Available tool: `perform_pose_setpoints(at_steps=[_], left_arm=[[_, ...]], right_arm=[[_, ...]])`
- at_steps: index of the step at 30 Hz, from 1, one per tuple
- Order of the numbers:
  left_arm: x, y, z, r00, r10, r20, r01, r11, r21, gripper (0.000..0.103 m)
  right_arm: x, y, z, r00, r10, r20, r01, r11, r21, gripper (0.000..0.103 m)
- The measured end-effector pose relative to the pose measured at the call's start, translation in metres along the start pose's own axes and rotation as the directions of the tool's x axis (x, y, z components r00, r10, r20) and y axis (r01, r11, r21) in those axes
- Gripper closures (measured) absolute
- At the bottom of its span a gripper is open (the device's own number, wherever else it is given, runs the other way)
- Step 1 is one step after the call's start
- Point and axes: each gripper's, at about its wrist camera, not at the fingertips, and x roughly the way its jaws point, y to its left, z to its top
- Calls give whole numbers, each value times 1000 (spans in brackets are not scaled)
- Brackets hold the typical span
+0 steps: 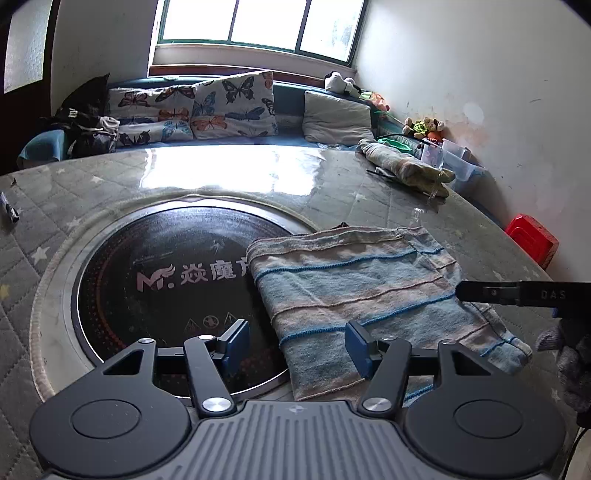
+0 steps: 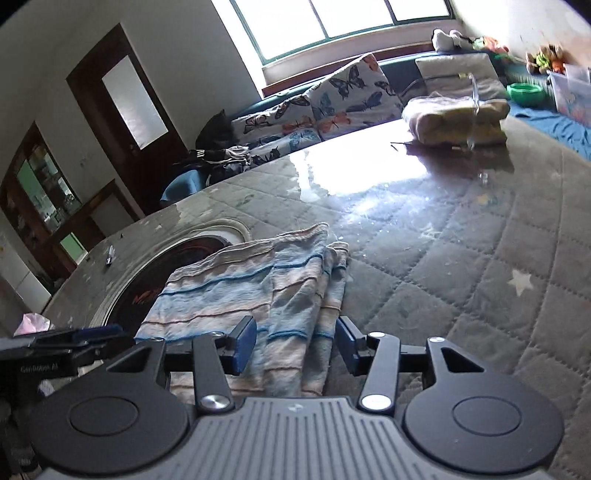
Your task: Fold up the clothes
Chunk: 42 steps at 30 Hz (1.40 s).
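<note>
Left gripper [image 1: 295, 349] sits nearest the lens, jaws apart with nothing pinched; blue pads straddle the near-left corner of the folded cloth [image 1: 369, 291] without pressing it. No earlier view to compare. Judged: a fold is done and let go, hence the pads clear of the fabric.

Cloth is striped blue/beige, folded into a rough rectangle, lying flat. Its left part overlaps the black round cooktop [image 1: 155, 280] set into the table; the rest rests on the quilted cover. Layered edges show on the right side in the right wrist view, so it is more than one layer thick.

Right gripper [image 2: 295, 347] also stands apart, empty, hovering over the cloth's near edge; the left pad is above the fabric, the right pad near its right border. From the left wrist view one of its fingers [image 1: 491, 293] reaches in from the right, over the cloth's right end. A gloved hand [image 1: 572, 354] holds it.

Surface: table [image 1: 480, 236] with grey star-quilt cover under glossy clear sheet, strong window glare. A marker [image 1: 11, 212] lies at the far left, another bundled cloth [image 1: 406, 168] at the far right. Behind: butterfly cushions [image 1: 207, 107], window [image 1: 258, 26], soft toys [image 1: 424, 127], red box [image 1: 532, 238]; door [image 2: 129, 96] in the right wrist view.
</note>
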Motion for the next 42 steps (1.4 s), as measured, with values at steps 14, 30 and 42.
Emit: perform_pose_setpoints(at_steps=[14, 30, 42], left_arm=[[18, -1, 0, 998, -29, -56, 26, 998, -48, 66], [13, 10, 4, 999, -2, -33, 0, 997, -74, 69], [20, 9, 4, 998, -46, -39, 43, 996, -73, 91]], right_arm=[[23, -5, 1, 1000, 29, 0, -29, 996, 81, 80], [8, -4, -11, 998, 41, 38, -45, 991, 128, 88], [12, -7, -14, 997, 61, 48, -68, 987, 148, 87]])
